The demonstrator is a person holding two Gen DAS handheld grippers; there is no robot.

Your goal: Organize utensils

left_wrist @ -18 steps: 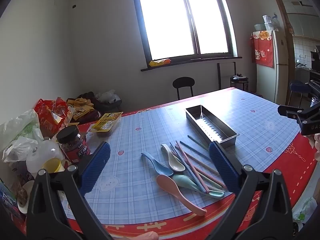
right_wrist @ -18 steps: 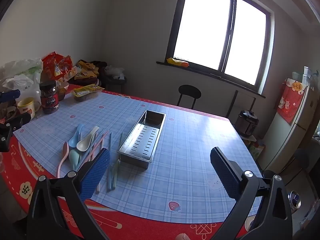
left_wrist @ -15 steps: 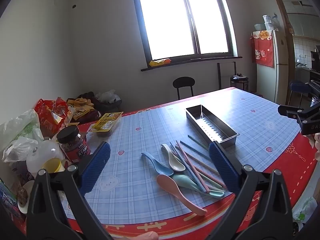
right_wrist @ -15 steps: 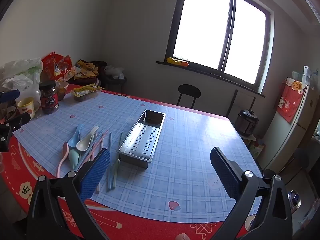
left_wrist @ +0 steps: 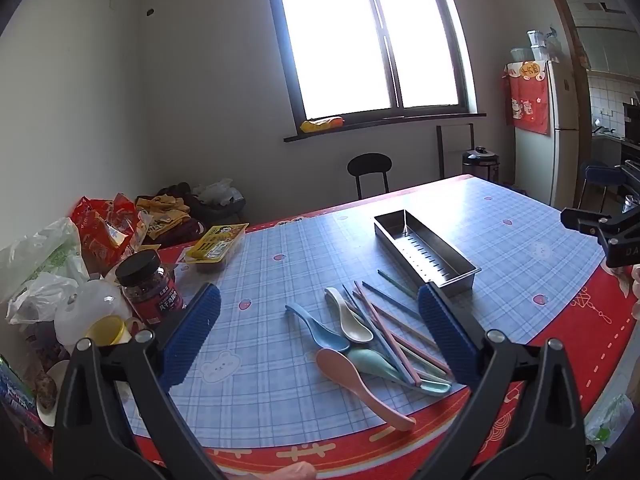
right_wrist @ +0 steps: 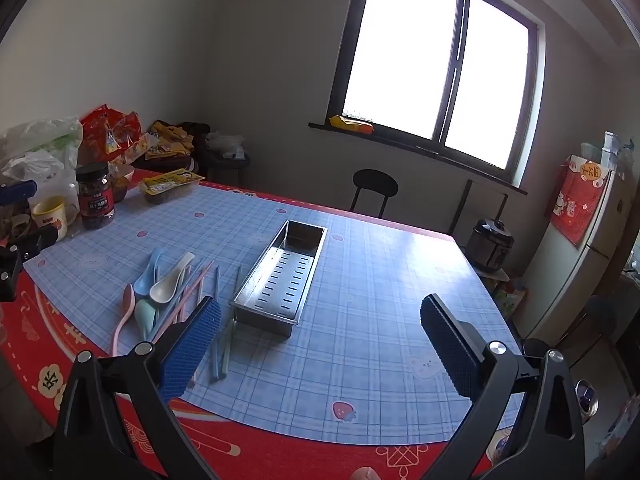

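Nothing is sorted yet, as I judge it: the steel tray (right_wrist: 280, 276) sits bare on the counter (right_wrist: 380, 320), and every utensil lies loose just beside it. My left gripper (left_wrist: 316, 336) hangs above the pile, jaws spread wide and holding nothing; my right gripper (right_wrist: 320, 340) hovers near the tray's near end, equally released.

I count four spoons: blue spoon (left_wrist: 316, 326), white spoon (left_wrist: 350, 318), pink spoon (left_wrist: 360, 388) and teal spoon (left_wrist: 384, 364). The chopsticks (left_wrist: 394, 334) cross each other in pink, blue and green; I make out perhaps eight, though the overlap makes that uncertain. All of it remains to be moved.
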